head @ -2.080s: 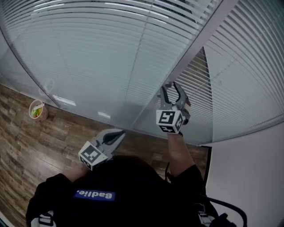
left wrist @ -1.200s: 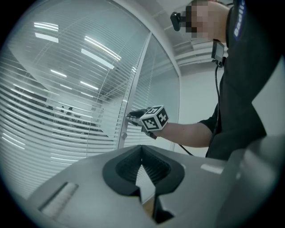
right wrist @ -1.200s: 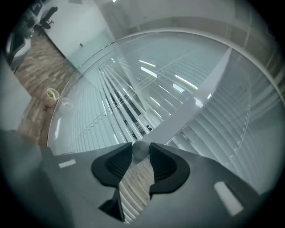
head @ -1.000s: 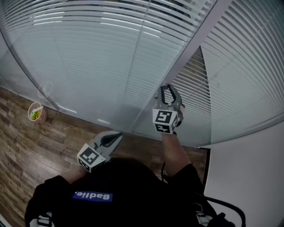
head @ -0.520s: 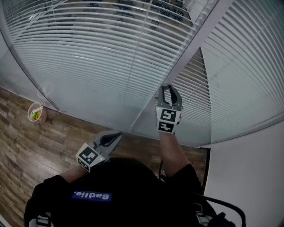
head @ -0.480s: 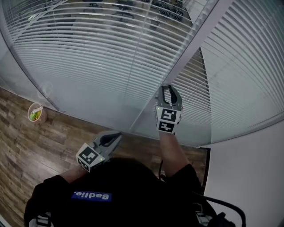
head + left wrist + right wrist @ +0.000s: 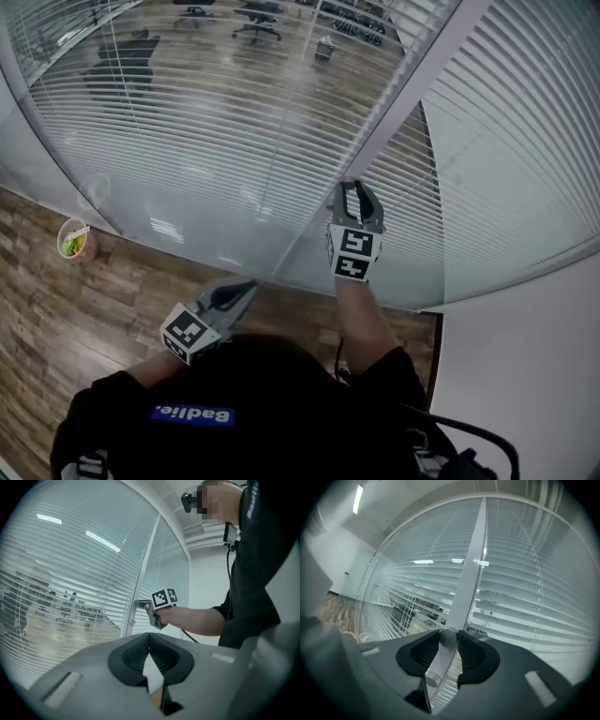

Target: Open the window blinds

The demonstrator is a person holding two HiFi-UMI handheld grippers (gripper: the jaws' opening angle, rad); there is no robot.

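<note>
Two tools show: the right tool (image 7: 354, 187) is clenched on a small round grey metal knob (image 7: 448, 637) on the white frame post (image 7: 412, 89) between two glass panes, and the left tool (image 7: 246, 288), jaws together on nothing, hangs lower at the left above the brown wooden plank floor (image 7: 56, 309). The white horizontal slat blinds (image 7: 216, 112) lie behind the glass at both sides of the post; through the left pane's slats an office with chairs shows. A white wall (image 7: 525, 375) stands close at the right.

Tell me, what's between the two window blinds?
A white frame post, seen in the right gripper view, carrying the round knob the right tool grips.
</note>
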